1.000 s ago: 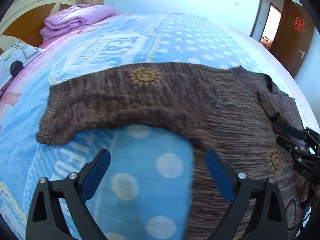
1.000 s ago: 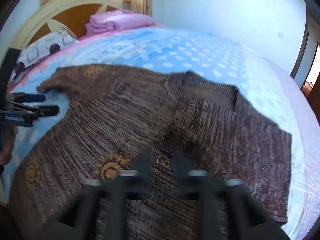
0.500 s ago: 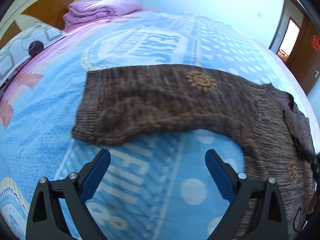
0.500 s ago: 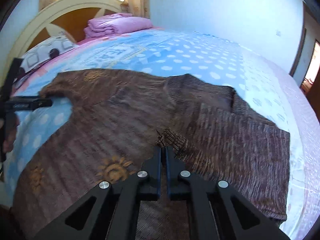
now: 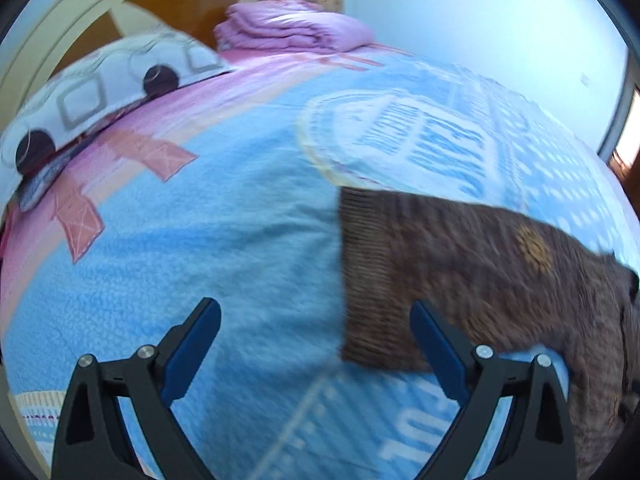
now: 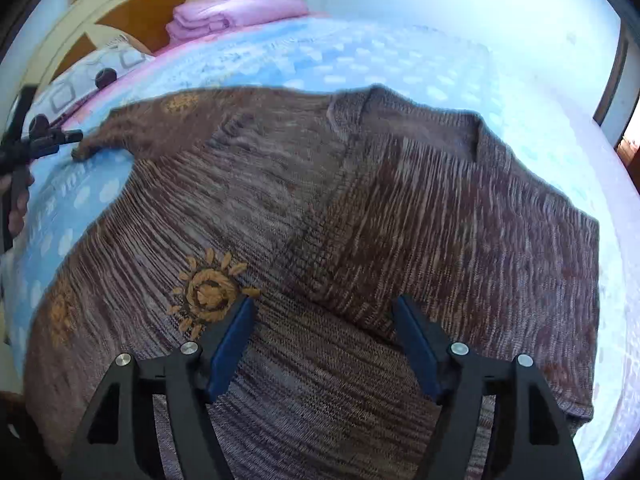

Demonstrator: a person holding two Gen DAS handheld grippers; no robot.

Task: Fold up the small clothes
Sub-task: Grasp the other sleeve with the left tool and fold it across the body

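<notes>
A brown knit sweater [image 6: 360, 208] with orange sun motifs lies flat on the blue bedspread [image 6: 400, 60]. Its right side is folded in over the body; its left sleeve stretches out to the left. My right gripper [image 6: 323, 316] is open and empty, just above the sweater's middle. In the left wrist view the sleeve's ribbed cuff [image 5: 372, 292] lies in front of my left gripper [image 5: 316, 320], which is open and empty, with its right finger at the cuff's near corner. The left gripper also shows in the right wrist view [image 6: 52, 140], beside the cuff.
A folded pink quilt [image 5: 296, 28] and a patterned pillow [image 5: 100, 92] lie at the headboard [image 6: 120, 28]. A doorway [image 6: 624, 92] is at the far right. Blue bedspread [image 5: 220, 240] lies left of the cuff.
My right gripper has opened and let go of the folded-over fabric. My left gripper has swung left along the sleeve to its cuff.
</notes>
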